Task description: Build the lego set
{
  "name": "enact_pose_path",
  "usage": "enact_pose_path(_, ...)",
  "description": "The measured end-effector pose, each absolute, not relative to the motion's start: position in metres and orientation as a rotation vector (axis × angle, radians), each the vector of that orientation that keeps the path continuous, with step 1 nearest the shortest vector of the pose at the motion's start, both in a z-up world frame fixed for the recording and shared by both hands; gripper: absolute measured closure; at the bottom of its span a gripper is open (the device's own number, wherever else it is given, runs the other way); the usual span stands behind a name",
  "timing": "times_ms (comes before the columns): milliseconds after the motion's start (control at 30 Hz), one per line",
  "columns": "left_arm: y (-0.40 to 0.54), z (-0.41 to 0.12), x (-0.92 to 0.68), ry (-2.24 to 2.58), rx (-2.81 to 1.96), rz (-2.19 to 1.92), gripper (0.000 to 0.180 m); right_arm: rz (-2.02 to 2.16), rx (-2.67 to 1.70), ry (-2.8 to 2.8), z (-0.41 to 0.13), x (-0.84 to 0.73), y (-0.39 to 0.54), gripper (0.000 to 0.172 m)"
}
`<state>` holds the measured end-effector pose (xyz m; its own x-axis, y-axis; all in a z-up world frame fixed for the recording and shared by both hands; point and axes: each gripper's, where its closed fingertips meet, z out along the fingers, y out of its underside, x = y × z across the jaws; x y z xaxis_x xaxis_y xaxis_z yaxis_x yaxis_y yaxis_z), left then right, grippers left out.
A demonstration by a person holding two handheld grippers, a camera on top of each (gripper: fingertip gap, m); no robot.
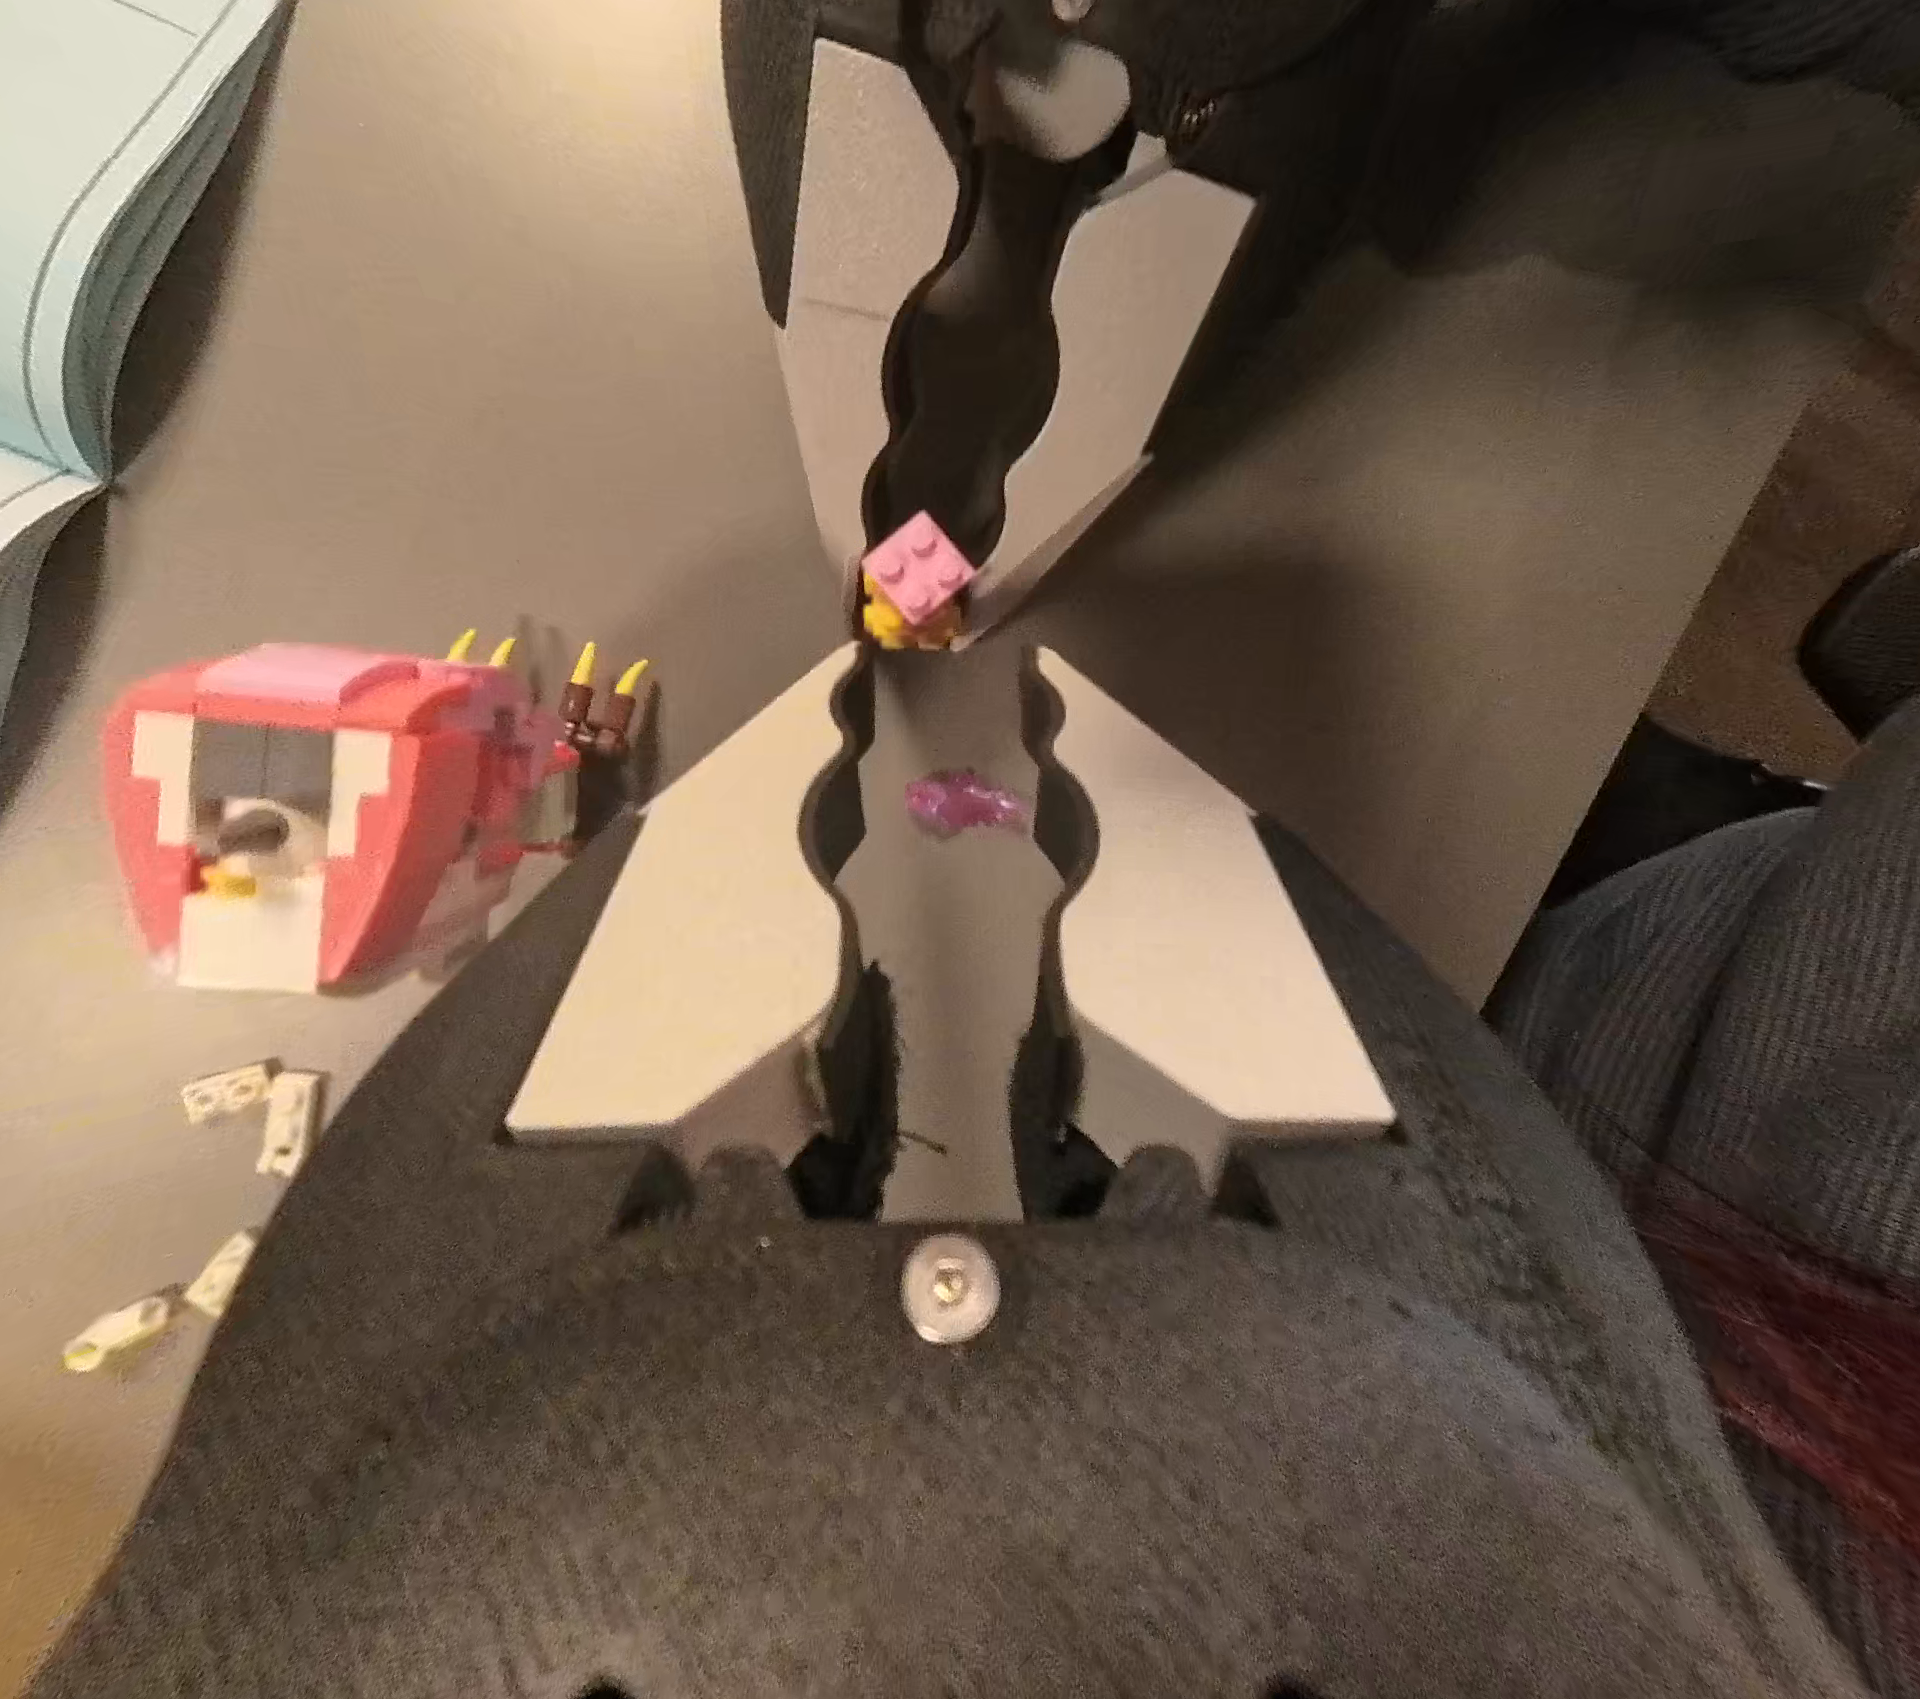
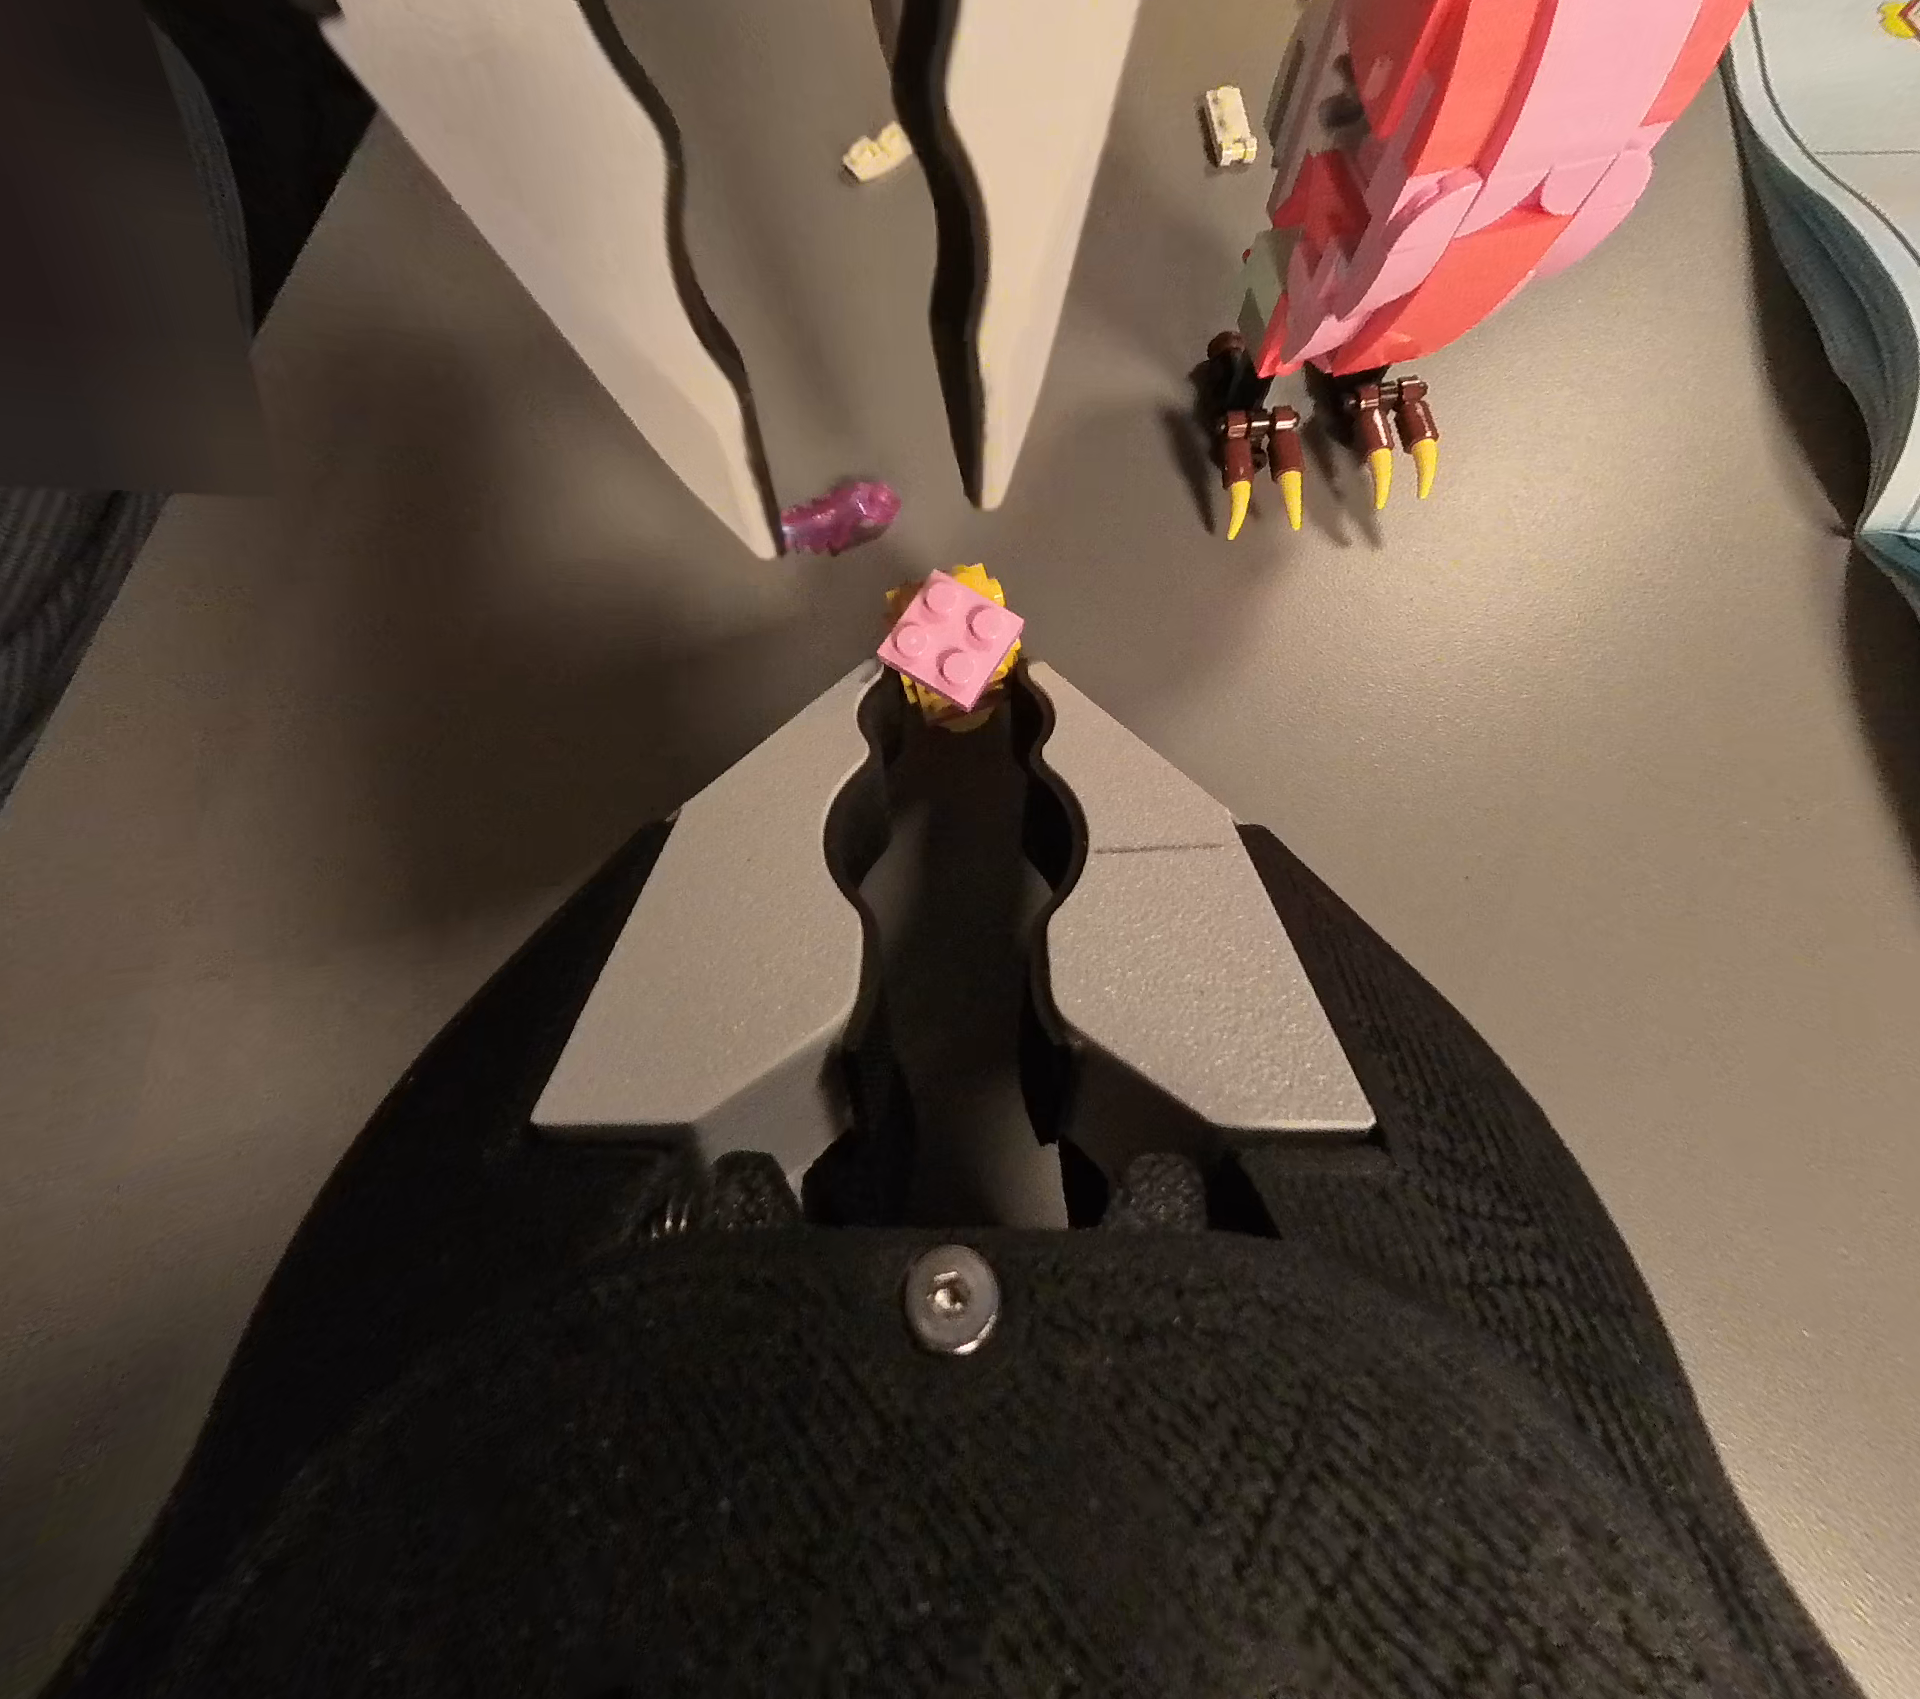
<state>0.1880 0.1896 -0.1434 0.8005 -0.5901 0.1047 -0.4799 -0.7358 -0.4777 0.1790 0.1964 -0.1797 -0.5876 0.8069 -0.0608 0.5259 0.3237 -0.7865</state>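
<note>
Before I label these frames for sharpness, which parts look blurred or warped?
Left wrist view: the red brick model and the loose pale pieces are smeared, and the table edge bows from the wide lens. Right wrist view: the model and pink plate are crisp; only the left gripper up top is soft.

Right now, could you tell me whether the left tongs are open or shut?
Open. The left tongs stand apart with bare table between their fingers; a translucent purple piece lies on the table in that gap, apparently untouched.
</note>
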Motion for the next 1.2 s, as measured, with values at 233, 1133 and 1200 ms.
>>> enact_pose_path(233,0.185,-0.146,0.186,0.707,-2.387,-0.364,0.14,1.145,-1.178,-2.259,-0.18,0.18,0.196,0.152)
enact_pose_path(1133,0.196,-0.165,0.191,0.669,-2.195,-0.452,0.13,1.126,-1.264,-2.11,-0.171,0.19,0.201,0.127)
enact_pose_path(1200,0.199,-0.166,0.193,0.674,-2.189,-0.478,0.133,1.204,-1.298,-2.034,-0.162,0.191,0.202,0.134)
